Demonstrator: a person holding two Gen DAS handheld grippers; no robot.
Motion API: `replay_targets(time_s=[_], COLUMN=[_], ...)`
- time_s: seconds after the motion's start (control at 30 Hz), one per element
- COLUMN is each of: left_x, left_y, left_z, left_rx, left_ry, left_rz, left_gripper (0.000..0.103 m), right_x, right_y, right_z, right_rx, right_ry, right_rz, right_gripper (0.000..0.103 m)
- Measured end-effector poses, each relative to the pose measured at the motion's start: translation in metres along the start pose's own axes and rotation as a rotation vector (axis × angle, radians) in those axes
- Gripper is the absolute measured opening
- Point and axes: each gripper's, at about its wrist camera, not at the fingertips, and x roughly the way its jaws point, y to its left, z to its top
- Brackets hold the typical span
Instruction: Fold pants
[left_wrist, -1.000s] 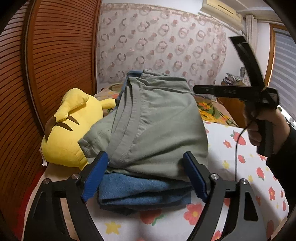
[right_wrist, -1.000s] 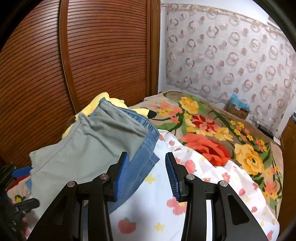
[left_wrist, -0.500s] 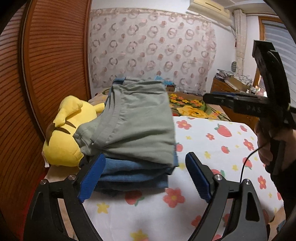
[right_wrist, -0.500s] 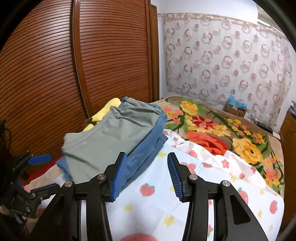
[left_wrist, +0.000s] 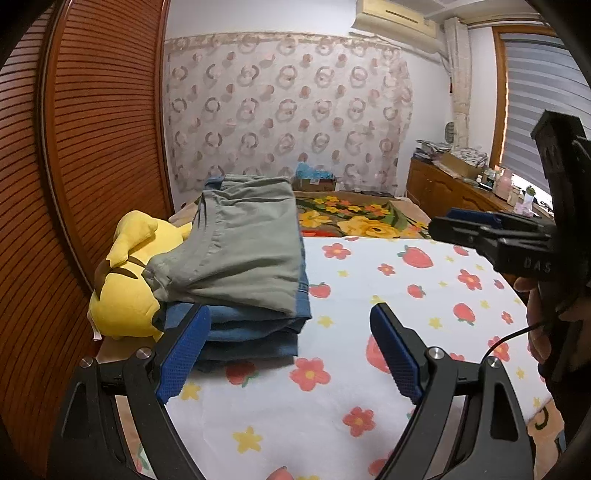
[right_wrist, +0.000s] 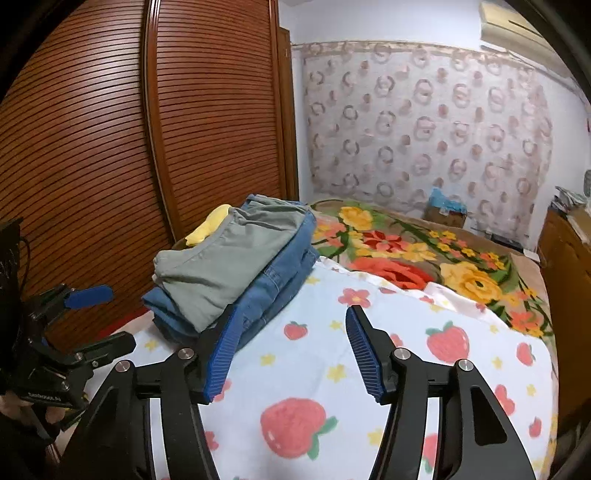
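Folded grey-green pants (left_wrist: 240, 251) lie on top of folded blue jeans (left_wrist: 251, 332) in a stack on the bed; the stack also shows in the right wrist view, grey-green pants (right_wrist: 229, 258) over jeans (right_wrist: 280, 280). My left gripper (left_wrist: 291, 350) is open and empty, just in front and to the right of the stack. My right gripper (right_wrist: 291, 350) is open and empty, to the right of the stack above the sheet. The right gripper also shows in the left wrist view (left_wrist: 517, 240), and the left gripper in the right wrist view (right_wrist: 74, 317).
A yellow plush toy (left_wrist: 125, 288) lies against the stack's left side. A white sheet with strawberries and flowers (left_wrist: 388, 302) covers the near bed, a floral blanket (right_wrist: 406, 251) beyond. Wooden slatted doors (right_wrist: 110, 147) stand left, a dresser (left_wrist: 450, 192) at far right.
Both grippers have pulled back from the stack and stayed open. The stack now lies farther away and to the left in both views.
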Motion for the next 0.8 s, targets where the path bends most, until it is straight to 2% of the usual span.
replay_targets(time_s=[0.13, 0.3, 0.5, 0.67, 0.8], left_x=[-0.012, -0.02, -0.028, -0.032, -0.034], left_y=[-0.01, -0.019, -0.035, -0.044, -0.056], left_z=[-0.001, -0.003, -0.008, -0.013, -0.017], left_rx=[0.02, 0.035, 0.063, 0.043, 0.05], left_ry=[-0.014, -0.02, -0.018, -0.003, 0.001], left_rz=[-0.01, -0.019, -0.02, -0.095, -0.104], left_gripper=[0.088, 0.088, 0.088, 0.088, 0.088], right_x=[-0.019, -0.041, -0.062, -0.077, -0.089], right_y=[0.009, 0.021, 0.031, 0.037, 0.036], right_z=[-0.011, -0.022, -0.035, -0.049, -0.059], right_rx=[0.002, 0.027, 0.052, 0.073, 0.101], right_ry=[-0.004, -0.015, -0.025, -0.007, 0.009], right_rz=[-0.046, -0.056, -0.102, -0.153, -0.183], right_gripper=[0.071, 0.081, 0.082, 0.082, 0.082])
